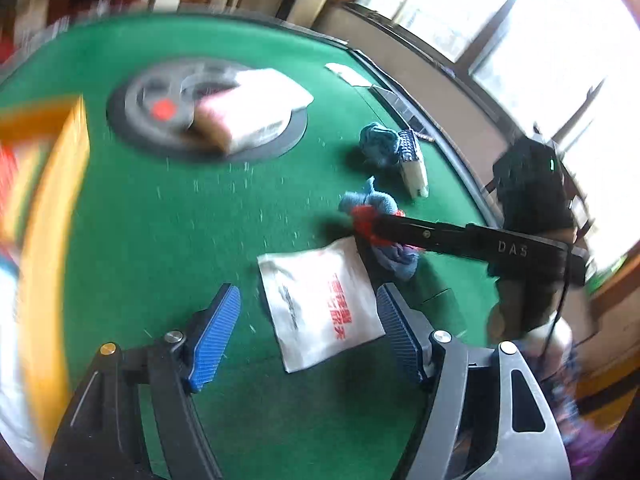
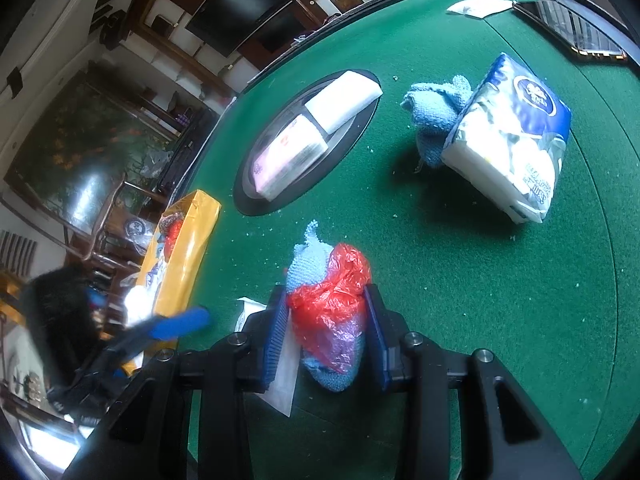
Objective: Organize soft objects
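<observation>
1. Green felt covers the table (image 2: 460, 280), which carries every item in both views; a dark round recess (image 2: 248, 200) sits in the middle of it.
2. Right gripper (image 2: 326, 324), lower centre of the right wrist view: the blue pads are clenched on a bundle (image 2: 330, 300) of red plastic bag and light-blue knitted cloth. The squeeze keeps the loose, slippery film and the cloth together as one item.
3. Left gripper (image 1: 308, 332), lower centre of the left wrist view: the fingers are released and stand apart on either side of a flat white pouch (image 1: 320, 304) with red print. The pads do not touch it; the pouch lies on the felt. Judgement: the spread suits a grasp across the width of the pouch.
4. Blur on the left side of the left wrist view indicates that this hand is in motion.
5. A yellow box (image 2: 184, 256) stands at the table edge, centre left of the right wrist view, with soft items inside. Judgement: it serves as the collection container.
6. Remaining soft items: a blue knitted cloth (image 2: 434, 116) touching a tissue pack (image 2: 516, 140), upper right; two flat packs, one white (image 2: 344, 100) and one pink (image 2: 288, 156), lying on the recess.
7. Judgement: the task is partly complete; several items lie outside the box.
</observation>
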